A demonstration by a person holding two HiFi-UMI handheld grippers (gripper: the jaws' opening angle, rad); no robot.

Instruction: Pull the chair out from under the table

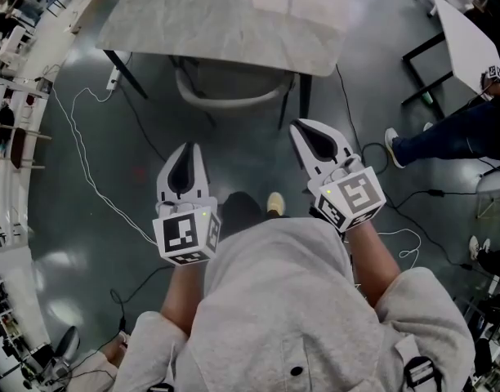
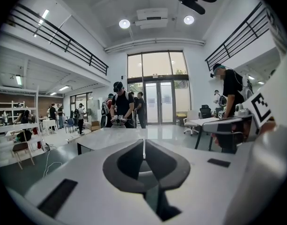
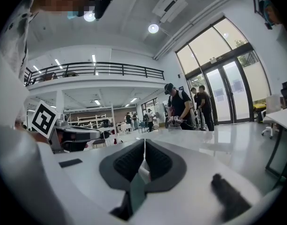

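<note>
In the head view a grey-topped table (image 1: 225,15) stands ahead of me. Tucked beneath it is the chair (image 1: 229,98), of which only the curved pale back rim shows past the table's near edge. My left gripper (image 1: 190,148) is held above the floor short of the chair, shut and empty. My right gripper (image 1: 301,127) is beside it, closer to the table's right leg, also shut with nothing in it. From the left gripper view the left gripper (image 2: 143,144) has its jaws pressed together, with the table top (image 2: 110,136) beyond. In the right gripper view the right gripper (image 3: 145,144) is likewise shut.
White cables (image 1: 78,153) trail over the dark floor at the left, near a power strip (image 1: 113,78). A second white table (image 1: 470,43) and a seated person's leg (image 1: 446,133) are at the right. People (image 2: 121,104) stand beyond the table.
</note>
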